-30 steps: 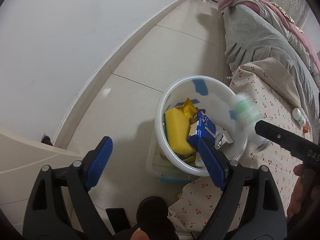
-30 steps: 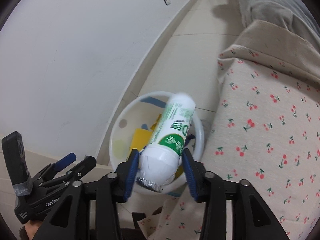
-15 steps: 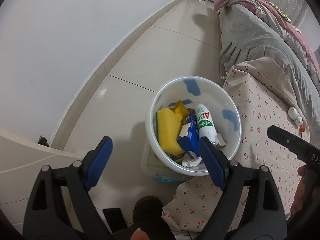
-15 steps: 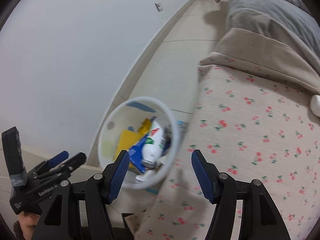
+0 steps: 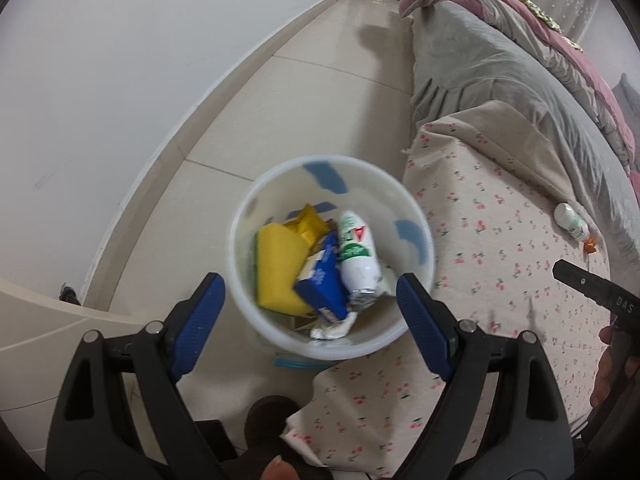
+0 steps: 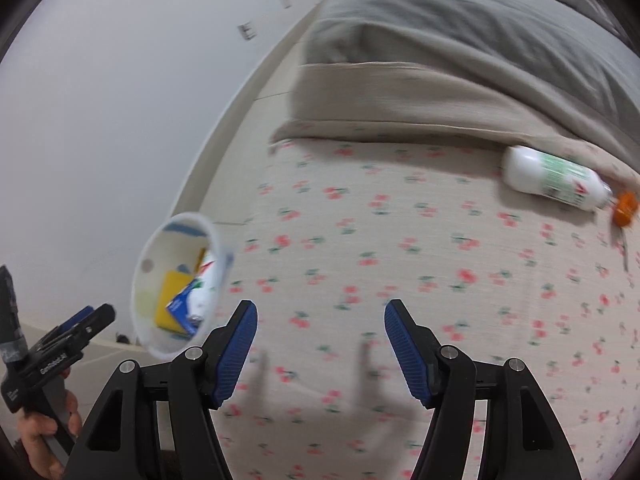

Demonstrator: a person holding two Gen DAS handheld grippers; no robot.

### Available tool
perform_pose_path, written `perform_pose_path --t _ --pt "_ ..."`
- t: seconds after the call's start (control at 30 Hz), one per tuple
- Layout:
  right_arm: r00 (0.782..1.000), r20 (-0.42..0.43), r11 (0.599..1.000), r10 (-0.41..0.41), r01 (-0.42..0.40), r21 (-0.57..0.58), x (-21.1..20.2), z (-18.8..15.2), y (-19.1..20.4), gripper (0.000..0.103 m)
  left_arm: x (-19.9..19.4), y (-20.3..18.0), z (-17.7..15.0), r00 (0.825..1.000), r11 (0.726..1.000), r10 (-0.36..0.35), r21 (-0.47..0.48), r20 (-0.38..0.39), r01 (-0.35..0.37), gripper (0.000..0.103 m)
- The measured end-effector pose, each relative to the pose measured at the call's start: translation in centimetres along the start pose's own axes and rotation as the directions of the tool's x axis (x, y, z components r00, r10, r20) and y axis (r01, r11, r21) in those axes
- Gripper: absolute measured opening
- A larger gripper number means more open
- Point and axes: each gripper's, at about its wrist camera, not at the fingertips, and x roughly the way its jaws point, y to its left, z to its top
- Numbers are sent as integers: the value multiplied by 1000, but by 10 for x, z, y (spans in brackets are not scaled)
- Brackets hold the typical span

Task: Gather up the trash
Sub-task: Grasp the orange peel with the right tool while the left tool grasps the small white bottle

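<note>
Left tool [image 5: 308, 312]: hovering low in the left wrist frame above the bin, blue pads spread wide, gripping nothing.
Right tool [image 6: 318, 338]: hanging over the bed at the bottom centre of the right wrist frame, pads apart, gap between them empty.
Bin [image 5: 416, 248]: one white round tub sitting on the floor at mid-frame of the left view, just beside the bed's edge; showing at lower left in the right view [image 6: 150, 304].
Trash in bin: one white-and-green bottle [image 5: 356, 256] lying among one yellow sponge [image 5: 278, 268], one blue carton [image 5: 322, 286], one yellow wrapper [image 5: 310, 222] and one crumpled white scrap [image 5: 334, 330].
Trash on bed: one second white-and-green bottle [image 6: 554, 180] lying on its side at upper right of the right view, one small orange piece [image 6: 624, 210] just beside its neck.
Bed [image 6: 400, 248]: cherry-print sheet filling the middle of the right view, grey blanket [image 6: 460, 36] lying above it.
Hands: one hand [image 6: 44, 436] gripping the left tool's handle at lower left of the right view.
</note>
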Motion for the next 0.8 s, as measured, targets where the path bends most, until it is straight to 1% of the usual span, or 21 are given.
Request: perform_pose_path --t 0.13,0.27,0.37,0.47,0.57,0.67,0.73,0.8 --pt "1000 9 996 -28 27 86 -11 2 -41 68 0 -17 1 1000 1000 -24 13 2 24 87" --pt "996 34 983 -83 76 167 -23 6 -80 68 2 -42 2 999 998 -38 48 9 38 87" --pt "990 51 964 -134 118 238 -33 9 -116 68 5 -60 3 999 996 -45 84 14 44 87" --pt "983 67 945 -170 143 294 -40 13 -150 68 8 -83 5 998 989 -56 135 28 52 87" --pt "977 98 927 -189 145 345 -47 18 -182 68 12 -104 6 998 979 -44 199 38 36 87" --pt "970 122 902 -208 142 409 -54 21 -213 68 20 -129 9 999 959 -27 284 40 15 87" --pt "971 132 882 -201 121 456 -56 22 -230 67 25 -143 13 999 947 -23 323 45 7 87" --pt "969 148 863 -196 99 495 -57 25 -246 62 30 -160 18 998 934 -24 356 54 3 87"
